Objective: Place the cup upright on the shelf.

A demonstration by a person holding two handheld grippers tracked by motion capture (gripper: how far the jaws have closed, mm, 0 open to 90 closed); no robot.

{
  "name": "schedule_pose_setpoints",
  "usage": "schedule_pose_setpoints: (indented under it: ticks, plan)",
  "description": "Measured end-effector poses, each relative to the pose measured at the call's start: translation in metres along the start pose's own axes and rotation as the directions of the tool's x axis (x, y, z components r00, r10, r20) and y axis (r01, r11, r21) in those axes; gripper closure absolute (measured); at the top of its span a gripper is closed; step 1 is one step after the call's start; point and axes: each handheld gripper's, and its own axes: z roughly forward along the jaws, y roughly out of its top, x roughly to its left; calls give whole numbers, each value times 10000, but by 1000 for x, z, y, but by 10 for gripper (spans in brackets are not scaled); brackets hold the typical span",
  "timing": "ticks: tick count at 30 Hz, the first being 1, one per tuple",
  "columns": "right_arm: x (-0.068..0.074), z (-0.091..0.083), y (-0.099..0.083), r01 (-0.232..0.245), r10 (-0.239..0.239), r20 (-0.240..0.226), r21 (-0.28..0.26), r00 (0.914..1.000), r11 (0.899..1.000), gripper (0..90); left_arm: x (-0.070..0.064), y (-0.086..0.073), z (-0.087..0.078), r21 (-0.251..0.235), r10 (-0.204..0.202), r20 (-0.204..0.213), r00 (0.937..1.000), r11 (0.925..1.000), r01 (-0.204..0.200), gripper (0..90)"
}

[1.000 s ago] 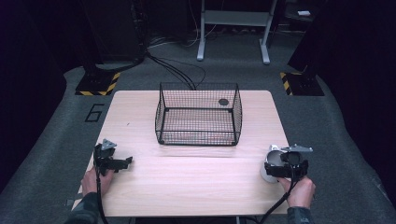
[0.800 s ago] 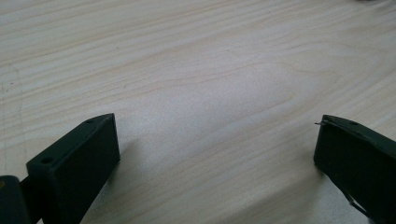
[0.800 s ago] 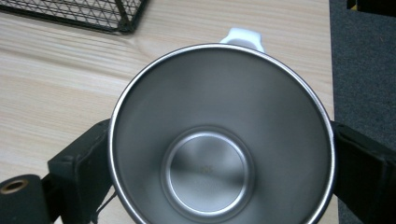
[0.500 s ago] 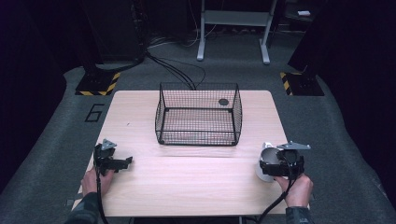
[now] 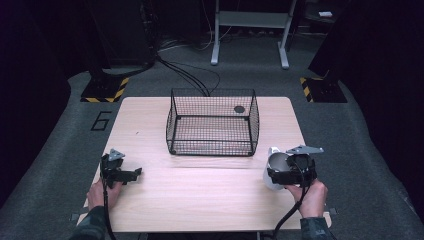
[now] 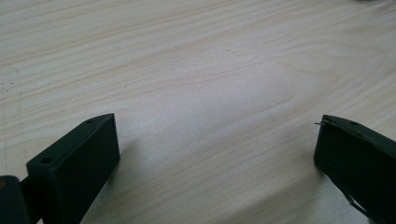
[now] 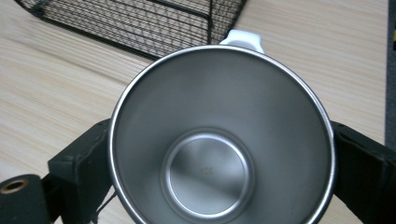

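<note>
At the table's (image 5: 210,200) near left corner the left gripper (image 5: 131,173) rests low over bare wood, its jaws spread wide with nothing between them. A black wire basket (image 5: 212,128) stands in the middle, toward the far edge. Right of the basket's near corner, the right gripper (image 5: 280,172) clamps a cup (image 7: 223,135) by its sides: white outside with a small white tab at the rim, shiny steel inside, and its mouth tipped towards the gripper's camera.

Your mug (image 7: 219,140): steel-lined inside, white outside, white handle on far side, empty. Clamped at both sides between right gripper (image 5: 290,172) jaws, near table's right front, just short of wire basket (image 5: 212,122).
</note>
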Motion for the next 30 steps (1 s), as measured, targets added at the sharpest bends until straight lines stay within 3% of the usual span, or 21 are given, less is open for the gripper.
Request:
schedule_pose_setpoints:
  ticks: [9, 20, 24, 30]
  plan:
    - [16, 4, 10, 445, -443, -448, 42, 9980, 9990, 57, 0, 0, 0, -5, -10, -1, 10000, 10000, 10, 3]
    - [40, 16, 24, 1005, -989, -1035, 107, 9897, 9949, 57, -1, 0, 0, -30, -103, 12, 9999, 9999, 103, 3]
    - [50, 22, 33, 1437, -1413, -1342, 89, 9808, 9896, 57, -1, 0, 0, -26, -102, 11, 9999, 9999, 102, 3]
    - [61, 24, 42, 1639, -1615, -1691, 4, 9723, 9865, 58, -1, 0, 0, -5, -98, 33, 9999, 10000, 98, 3]
